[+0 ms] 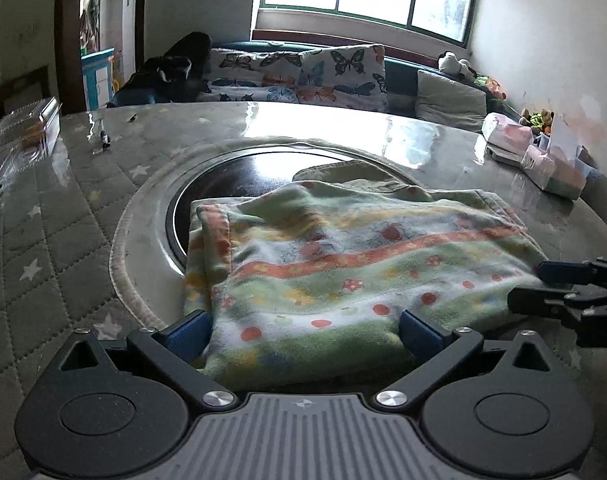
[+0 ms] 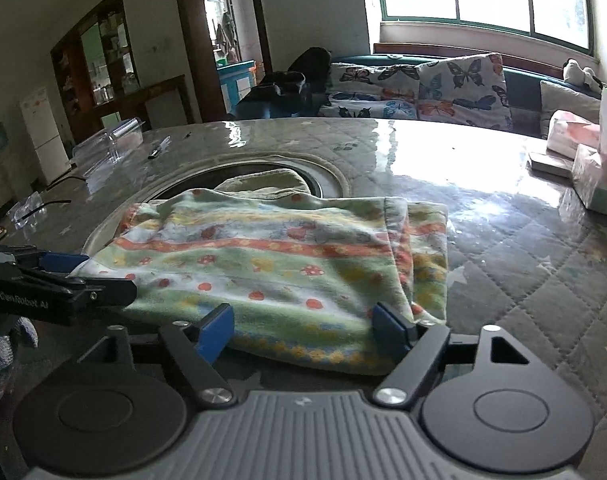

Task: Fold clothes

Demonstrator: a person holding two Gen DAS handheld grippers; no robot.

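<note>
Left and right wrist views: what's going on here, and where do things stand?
A person with a handheld gripper in each hand is folding a green striped, dotted fleece garment on a quilted, plastic-covered table. The garment lies folded over a dark round inset. The left gripper and right gripper sit at its near edge, jaws open, the cloth between them, pads not pressing it. A pale cloth lies behind.

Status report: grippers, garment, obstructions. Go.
Left gripper open, right gripper open, both at near hem. Patterned garment folded on table, over dark round inset. Nothing in the way.
</note>
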